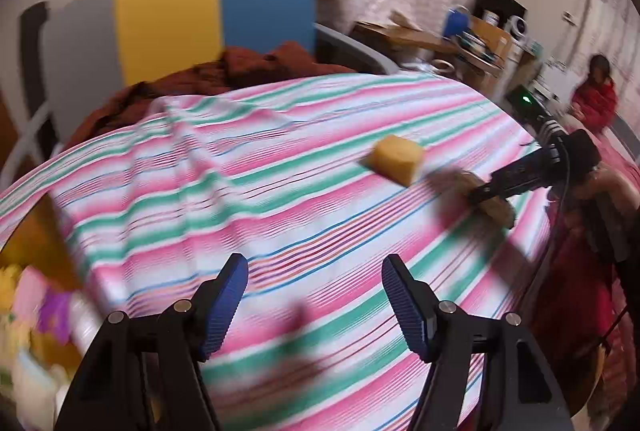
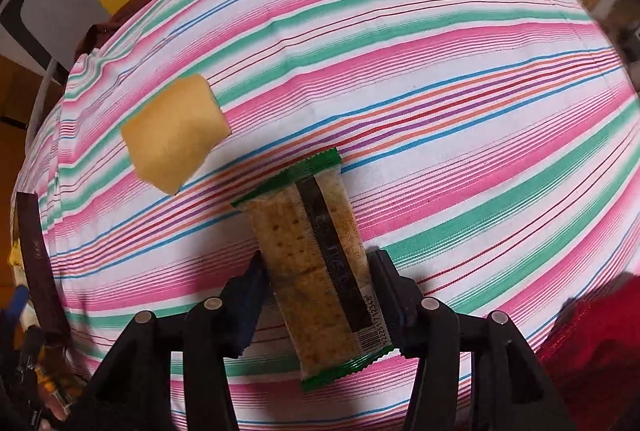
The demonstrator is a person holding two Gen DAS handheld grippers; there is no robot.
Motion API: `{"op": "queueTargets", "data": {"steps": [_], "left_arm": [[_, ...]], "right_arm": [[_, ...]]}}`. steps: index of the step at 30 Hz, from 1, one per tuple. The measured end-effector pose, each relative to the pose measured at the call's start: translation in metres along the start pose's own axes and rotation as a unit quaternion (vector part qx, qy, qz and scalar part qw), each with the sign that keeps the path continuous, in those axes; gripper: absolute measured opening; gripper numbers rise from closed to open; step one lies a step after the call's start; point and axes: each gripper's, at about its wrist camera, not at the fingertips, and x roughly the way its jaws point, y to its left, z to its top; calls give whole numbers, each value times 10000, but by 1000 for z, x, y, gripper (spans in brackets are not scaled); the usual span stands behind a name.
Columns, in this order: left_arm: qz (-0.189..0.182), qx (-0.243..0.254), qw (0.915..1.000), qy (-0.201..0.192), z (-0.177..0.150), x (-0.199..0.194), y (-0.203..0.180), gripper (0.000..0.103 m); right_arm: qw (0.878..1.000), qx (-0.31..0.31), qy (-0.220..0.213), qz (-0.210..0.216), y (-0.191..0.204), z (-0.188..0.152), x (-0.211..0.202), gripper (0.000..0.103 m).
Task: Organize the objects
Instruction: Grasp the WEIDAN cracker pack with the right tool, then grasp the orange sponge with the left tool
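We find the cracker packet (image 2: 316, 263) clamped between the pads of the right gripper (image 2: 318, 281), its clear wrapper with green crimped ends running lengthways out past the fingertips, barcode end toward the camera. Only the right wrist view lets us read it as a packet of crackers; from the left wrist view it is a blurred tan shape (image 1: 490, 197) at the tip of the right gripper (image 1: 486, 193), held just above the striped cloth (image 1: 280, 191). The yellow sponge block (image 2: 176, 133) lies on the cloth just beyond and to the left of the packet, apart from it; the left view shows the same block (image 1: 396, 159) near the right gripper's tip.

Our left gripper (image 1: 314, 305) has its blue pads spread wide with nothing between them, above bare cloth. Only this view shows the box of mixed items (image 1: 36, 291) at the cloth's left edge, badly blurred.

The cloth is open across its middle and far side. A rust-coloured blanket (image 1: 248, 67) heaps along the far edge, and a red fabric (image 2: 600, 343) borders the near right
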Motion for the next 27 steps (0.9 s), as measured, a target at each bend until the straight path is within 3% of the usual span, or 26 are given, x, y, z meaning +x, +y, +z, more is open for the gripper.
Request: {"op": "queueTargets", "data": {"steps": [5,10,11,15,19,26,27], "left_arm": [[-179,375,9989,208,27,37,-23,71],[-300,964,9944,313,51,70,-48,80],[-334,1090,9929,347,55,77,-53,80],[-474,1476,9874,315,75,99,-71,80],[-466,1767,9827,312,93,124,-84,81],[-463,2000,9764,673,102,174,-95,81],[-442,1968,9770,698,102,180,-94,75]], "right_arm": [[9998,58,25,184,-2,-1,-3,62],[9996,61,38,272,-1,-2,-6,68],[9968,773,-105,200,-2,-2,-6,70],[9955,801,-104,488,-14,1,-7,83],[9934,936,-159,644,-30,-3,-15,83],[9907,1090,-226,778,-43,-9,-22,84],[9906,1088,-227,792,-44,-9,-23,85]]}}
